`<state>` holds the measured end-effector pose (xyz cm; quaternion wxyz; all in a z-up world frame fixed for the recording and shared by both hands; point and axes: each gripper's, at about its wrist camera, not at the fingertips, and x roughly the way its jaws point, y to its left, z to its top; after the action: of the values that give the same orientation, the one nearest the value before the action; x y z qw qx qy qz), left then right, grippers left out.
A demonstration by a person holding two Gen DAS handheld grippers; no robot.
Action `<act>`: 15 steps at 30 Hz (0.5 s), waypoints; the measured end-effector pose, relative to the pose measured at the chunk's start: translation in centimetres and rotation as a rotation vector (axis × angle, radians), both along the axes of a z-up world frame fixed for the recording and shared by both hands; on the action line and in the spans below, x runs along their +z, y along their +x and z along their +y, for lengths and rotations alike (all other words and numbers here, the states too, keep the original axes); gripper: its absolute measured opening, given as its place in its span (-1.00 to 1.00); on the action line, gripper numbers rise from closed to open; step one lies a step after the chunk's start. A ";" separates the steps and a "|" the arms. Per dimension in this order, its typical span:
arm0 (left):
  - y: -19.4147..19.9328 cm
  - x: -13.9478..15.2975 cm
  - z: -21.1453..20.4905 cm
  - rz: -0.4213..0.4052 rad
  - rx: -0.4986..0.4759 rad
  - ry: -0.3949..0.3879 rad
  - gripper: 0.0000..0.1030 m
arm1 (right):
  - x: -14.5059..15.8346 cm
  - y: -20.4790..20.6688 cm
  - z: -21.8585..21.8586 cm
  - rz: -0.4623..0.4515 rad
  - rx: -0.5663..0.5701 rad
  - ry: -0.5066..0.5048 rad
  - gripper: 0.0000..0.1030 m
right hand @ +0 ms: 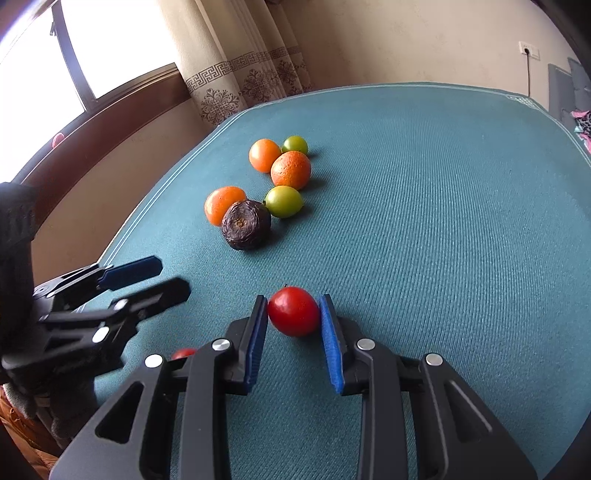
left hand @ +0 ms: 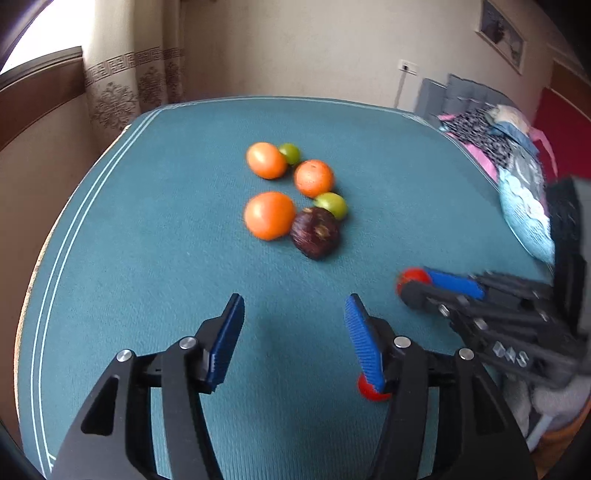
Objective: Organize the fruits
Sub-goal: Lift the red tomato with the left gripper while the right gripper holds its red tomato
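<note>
Teal cloth table (right hand: 424, 184), pale stripe border along edges. Right gripper (right hand: 293, 314) pinching red tomato (right hand: 293, 312) between blue pads, fruit low over or on cloth, cannot tell which. Left gripper (left hand: 293, 317) fingers spread, nothing between them, bare cloth below. Second small red fruit (left hand: 371, 389) peeking out beside left gripper's right finger; same fruit (right hand: 183, 353) partly hidden behind right gripper's left finger. Mid-table cluster: three oranges (right hand: 290, 170) (right hand: 264, 155) (right hand: 223, 204), two green fruits (right hand: 283, 201) (right hand: 294, 144), dark purple fruit (right hand: 245, 224) touching nearest orange and near green one. Cluster well apart from both grippers. No readable writing or labels on fruit or grippers; raised marks on right gripper body (left hand: 511, 356) blurred, illegible. Patterned curtain (right hand: 236, 85), window (right hand: 110, 40), wall socket (right hand: 529, 50), framed picture (left hand: 502, 33), content too small to read.
</note>
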<state>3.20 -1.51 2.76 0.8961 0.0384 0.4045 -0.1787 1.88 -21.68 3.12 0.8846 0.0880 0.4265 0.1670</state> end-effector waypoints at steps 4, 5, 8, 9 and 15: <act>-3.0 0.4 -0.3 0.028 -0.153 0.004 0.14 | -0.1 0.1 -0.3 0.008 0.002 0.018 -0.43; -3.8 0.5 -0.5 0.036 -0.187 0.002 0.14 | -0.1 0.1 -0.5 0.008 -0.003 0.030 -0.43; -5.8 0.6 -1.4 0.050 -0.281 -0.012 0.14 | -0.1 0.0 -0.7 0.005 -0.010 0.040 -0.43; -6.3 0.4 -2.0 0.049 -0.308 -0.006 0.14 | -0.1 -0.1 -0.7 0.003 -0.009 0.037 -0.43; -6.8 -1.6 -3.9 0.123 -0.351 0.009 0.10 | 0.0 -0.4 -0.8 -0.003 -0.006 0.029 -0.43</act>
<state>-3.63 -5.36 1.20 0.8246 0.1016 0.4462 -0.3326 1.47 -22.46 3.17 0.8844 0.1019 0.4224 0.1705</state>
